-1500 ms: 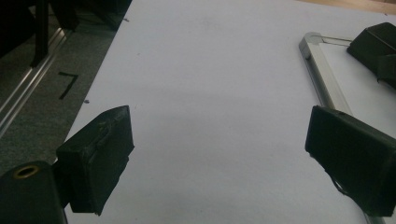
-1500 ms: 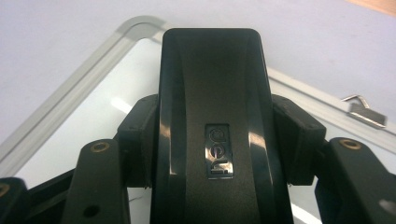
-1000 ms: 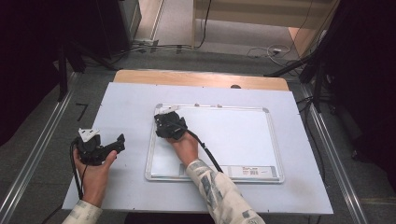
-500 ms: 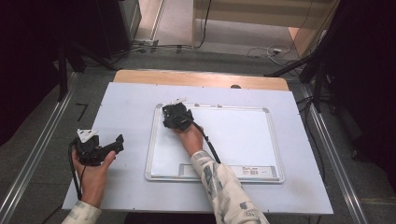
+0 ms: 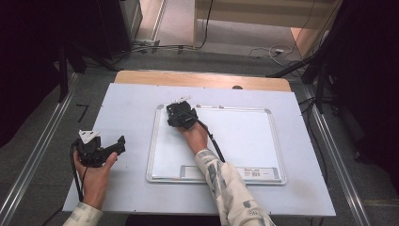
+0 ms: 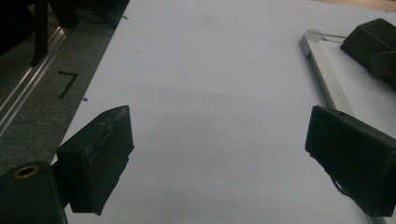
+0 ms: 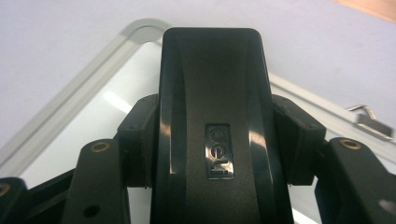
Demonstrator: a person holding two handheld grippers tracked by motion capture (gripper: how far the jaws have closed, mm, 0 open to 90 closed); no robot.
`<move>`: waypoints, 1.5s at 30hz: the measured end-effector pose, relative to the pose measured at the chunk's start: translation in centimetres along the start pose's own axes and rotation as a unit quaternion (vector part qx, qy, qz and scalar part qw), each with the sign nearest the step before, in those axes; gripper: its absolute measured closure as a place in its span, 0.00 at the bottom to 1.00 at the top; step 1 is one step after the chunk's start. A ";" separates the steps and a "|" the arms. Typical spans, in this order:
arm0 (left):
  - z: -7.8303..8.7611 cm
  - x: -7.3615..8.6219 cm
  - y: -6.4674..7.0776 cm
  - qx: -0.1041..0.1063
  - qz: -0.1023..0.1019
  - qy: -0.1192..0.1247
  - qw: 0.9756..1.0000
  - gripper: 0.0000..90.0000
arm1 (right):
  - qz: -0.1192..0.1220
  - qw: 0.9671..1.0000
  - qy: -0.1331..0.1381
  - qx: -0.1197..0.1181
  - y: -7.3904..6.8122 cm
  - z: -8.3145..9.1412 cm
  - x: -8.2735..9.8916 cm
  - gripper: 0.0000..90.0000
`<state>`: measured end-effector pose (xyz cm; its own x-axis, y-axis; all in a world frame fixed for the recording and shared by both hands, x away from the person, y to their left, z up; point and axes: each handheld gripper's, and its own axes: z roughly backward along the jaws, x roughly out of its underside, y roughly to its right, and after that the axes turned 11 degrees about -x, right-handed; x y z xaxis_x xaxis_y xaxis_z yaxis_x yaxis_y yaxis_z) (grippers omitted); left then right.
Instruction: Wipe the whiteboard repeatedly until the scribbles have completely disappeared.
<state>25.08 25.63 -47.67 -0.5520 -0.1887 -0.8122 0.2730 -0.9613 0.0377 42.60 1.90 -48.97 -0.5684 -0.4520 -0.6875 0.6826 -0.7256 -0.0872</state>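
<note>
We see a black eraser block point(image 7: 215, 121) with a small embossed logo plate, pinched between the two jaws of the right gripper point(image 5: 181, 115); the jaws press on its long sides. It sits at the far left corner of the whiteboard point(image 5: 244, 136), and in the right gripper view its front end lies just short of the board's rounded silver frame corner point(image 7: 140, 25). Beyond that corner we see bare table point(image 5: 127, 103), so the block is hemmed by the frame ahead and on one side, while the white surface stretches open toward the person and to the board's right.

In the high view the whiteboard lies flat on the pale table, its left frame well apart from the left gripper point(image 5: 101, 149), with bare tabletop between them. The left gripper sits in the person's left hand point(image 5: 94, 176) near the table's left edge, its jaws spread wide with nothing between them.

The left gripper view shows the board's left frame rail point(image 6: 324, 81) running past its right-hand jaw, and the other gripper as a dark shape at the far corner. The right gripper view alone gives us the logo plate and a small metal hook point(image 7: 369, 114) by the board's top rail.
</note>
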 end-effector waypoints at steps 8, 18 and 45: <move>0.0 0.0 0.0 -0.001 -0.002 0.000 1.000 0.09 | 0.008 1.000 -0.009 -0.004 -0.2 1.2 1.2 0.42; 0.0 0.0 0.3 0.000 -0.006 0.001 1.000 0.09 | -0.005 1.000 -0.009 0.011 0.8 1.1 0.9 0.42; -0.1 0.0 0.8 0.001 -0.011 0.002 1.000 0.09 | 0.016 1.000 -0.013 -0.011 -1.6 2.4 2.7 0.42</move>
<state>25.34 24.91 -47.69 -0.5547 -0.1671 -0.8151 0.2601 -0.9654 0.0209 38.91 0.61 -48.96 -0.5585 -0.4884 -0.6705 0.7098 -0.6996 -0.0816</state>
